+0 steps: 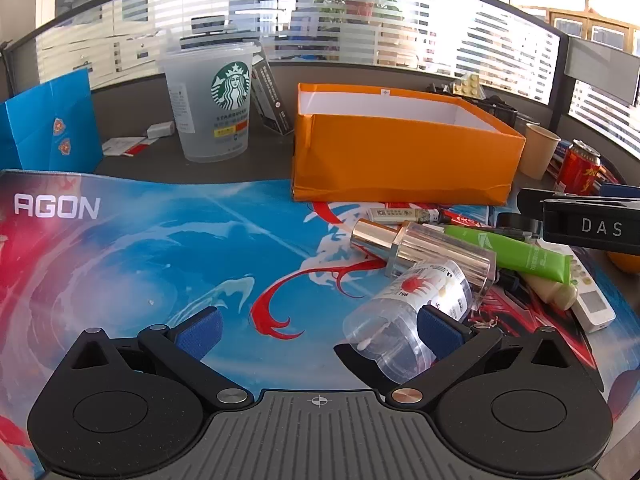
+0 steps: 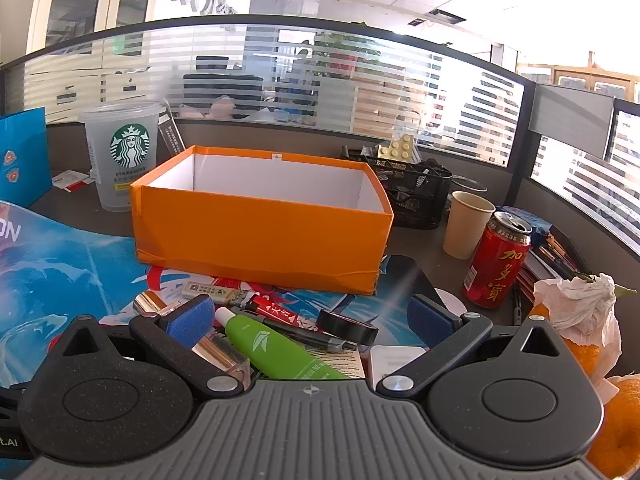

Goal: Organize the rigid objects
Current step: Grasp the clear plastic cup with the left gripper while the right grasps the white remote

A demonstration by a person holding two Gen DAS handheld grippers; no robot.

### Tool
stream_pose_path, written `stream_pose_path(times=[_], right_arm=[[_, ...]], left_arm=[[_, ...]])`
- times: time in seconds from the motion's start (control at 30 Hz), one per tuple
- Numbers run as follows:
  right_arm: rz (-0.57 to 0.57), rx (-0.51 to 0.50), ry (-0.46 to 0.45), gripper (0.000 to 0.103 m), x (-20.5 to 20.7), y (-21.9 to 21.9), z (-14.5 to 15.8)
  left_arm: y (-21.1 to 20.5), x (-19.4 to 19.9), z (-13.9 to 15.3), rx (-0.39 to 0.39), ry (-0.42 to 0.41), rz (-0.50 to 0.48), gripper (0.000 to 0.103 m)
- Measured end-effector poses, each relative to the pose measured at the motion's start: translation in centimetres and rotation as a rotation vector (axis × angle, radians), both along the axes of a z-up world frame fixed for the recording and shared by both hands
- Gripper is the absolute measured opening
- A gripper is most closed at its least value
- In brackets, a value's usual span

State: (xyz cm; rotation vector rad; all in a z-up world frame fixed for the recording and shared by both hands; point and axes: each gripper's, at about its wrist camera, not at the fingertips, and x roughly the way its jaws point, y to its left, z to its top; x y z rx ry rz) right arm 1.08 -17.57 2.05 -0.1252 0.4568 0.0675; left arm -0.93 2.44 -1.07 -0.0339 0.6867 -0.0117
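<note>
An open orange box (image 1: pixel 404 156) stands at the back of the colourful desk mat (image 1: pixel 160 248); it also shows in the right wrist view (image 2: pixel 260 232). A pile lies in front of it: a clear cotton-swab jar (image 1: pixel 412 308), a gold perfume bottle (image 1: pixel 424 252), a green tube (image 1: pixel 516 250), a small vial (image 1: pixel 404 214). My left gripper (image 1: pixel 318 330) is open, its right pad beside the jar. My right gripper (image 2: pixel 312 318) is open above the green tube (image 2: pixel 276 348), a black tape roll (image 2: pixel 348 326) and a pen (image 2: pixel 304 334).
A Starbucks cup (image 1: pixel 212 100) and blue bag (image 1: pixel 48 128) stand at the back left. A paper cup (image 2: pixel 466 224), red can (image 2: pixel 498 260), mesh organiser (image 2: pixel 404 188) and oranges with tissue (image 2: pixel 580 320) crowd the right. A white remote (image 1: pixel 588 304) lies at the right.
</note>
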Motion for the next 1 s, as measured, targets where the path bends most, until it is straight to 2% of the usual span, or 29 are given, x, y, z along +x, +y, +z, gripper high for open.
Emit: stream_pose_path(times=[0.2,0.33,0.4,0.5,0.63,0.73,0.83,1.0], right_arm=[[0.008,-0.004,-0.004,0.103,-0.1,-0.1,0.1],[-0.004,-0.043,-0.084,0.103,-1.3,-1.6,0.9],[-0.015,-0.071,-0.102,0.103,-1.8,-2.8,0.8],[0.012,-0.065,-0.062,0.103,-2.2,-5.1,-0.2],[0.067,0.001,0.004,0.103,-2.6,-7.4,-1.9],[0.113,0.024,0.013,0.103,-3.1,-8.2,-3.1],[0.147,0.0,-0.003,0.103,-3.4,-8.0,-4.3],[0.131,-0.005,0.07,0.096,-2.1,-8.0,-5.7]], left_arm=[[-0.3,-0.2,0.2,0.021,-0.016,-0.019,0.103],[-0.4,-0.8,0.3,0.081,-0.052,-0.036,0.103],[-0.4,-0.9,0.2,0.08,-0.048,-0.067,0.103],[-0.5,-1.2,-0.2,0.052,-0.05,-0.141,0.103],[-1.6,-0.5,-0.9,0.085,-0.052,-0.186,0.103],[-2.1,0.4,-1.6,0.09,-0.041,-0.224,0.103],[-2.8,1.0,-2.1,0.094,-0.031,-0.27,0.103],[-3.9,2.2,-3.1,0.12,-0.006,-0.325,0.103]])
